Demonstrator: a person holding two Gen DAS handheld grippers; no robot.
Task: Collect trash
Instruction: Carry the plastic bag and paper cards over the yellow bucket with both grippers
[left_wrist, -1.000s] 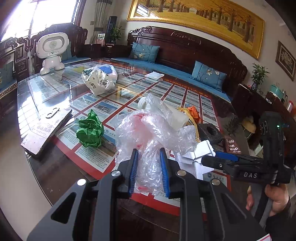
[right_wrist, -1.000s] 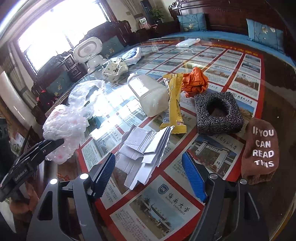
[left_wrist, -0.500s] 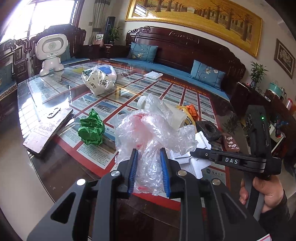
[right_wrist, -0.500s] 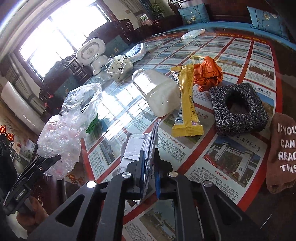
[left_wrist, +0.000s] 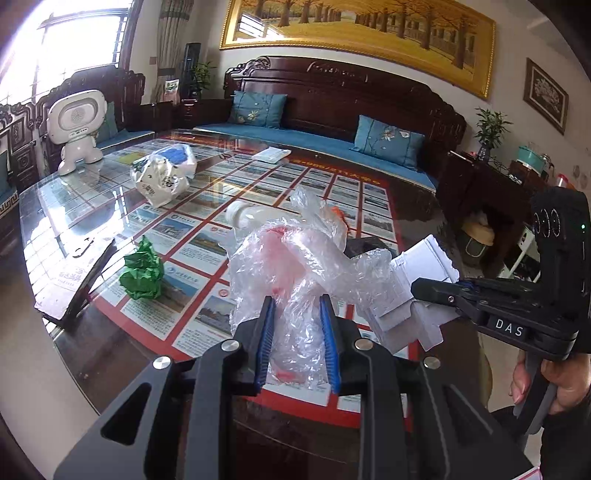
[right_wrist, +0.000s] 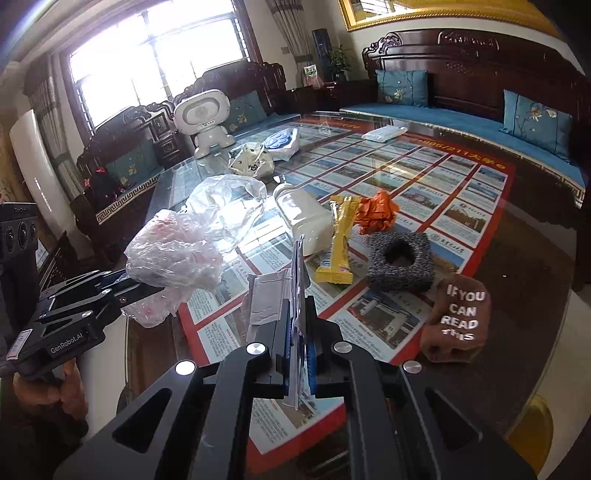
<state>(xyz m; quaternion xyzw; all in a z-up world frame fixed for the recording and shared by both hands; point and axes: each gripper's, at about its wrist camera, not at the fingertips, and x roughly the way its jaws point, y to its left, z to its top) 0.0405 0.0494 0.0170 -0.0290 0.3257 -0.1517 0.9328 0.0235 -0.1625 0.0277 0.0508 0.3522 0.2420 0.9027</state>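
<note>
My left gripper (left_wrist: 296, 308) is shut on a crumpled clear plastic bag (left_wrist: 295, 266) with red marks, held above the table's near edge; the bag also shows in the right wrist view (right_wrist: 173, 254). My right gripper (right_wrist: 298, 306) is shut on a folded white paper carton (right_wrist: 273, 299), lifted off the glass table (right_wrist: 517, 236); the carton shows in the left wrist view (left_wrist: 413, 291) too. Loose trash on the table: a green paper ball (left_wrist: 142, 273), a yellow wrapper (right_wrist: 338, 240), an orange paper ball (right_wrist: 376, 212), a white plastic jar (right_wrist: 306, 218) on its side, and another clear bag (right_wrist: 229, 203).
A black foam block with a hole (right_wrist: 400, 260) and a brown sock with white lettering (right_wrist: 456, 319) lie at the right. A white printed bag (left_wrist: 162, 177) and a white robot toy (left_wrist: 77, 129) stand farther back. A dark book (left_wrist: 70, 280) lies at the table's left edge.
My right gripper closed on the white carton and lifted it off the table. My left gripper kept hold of the clear bag and rose slightly.
</note>
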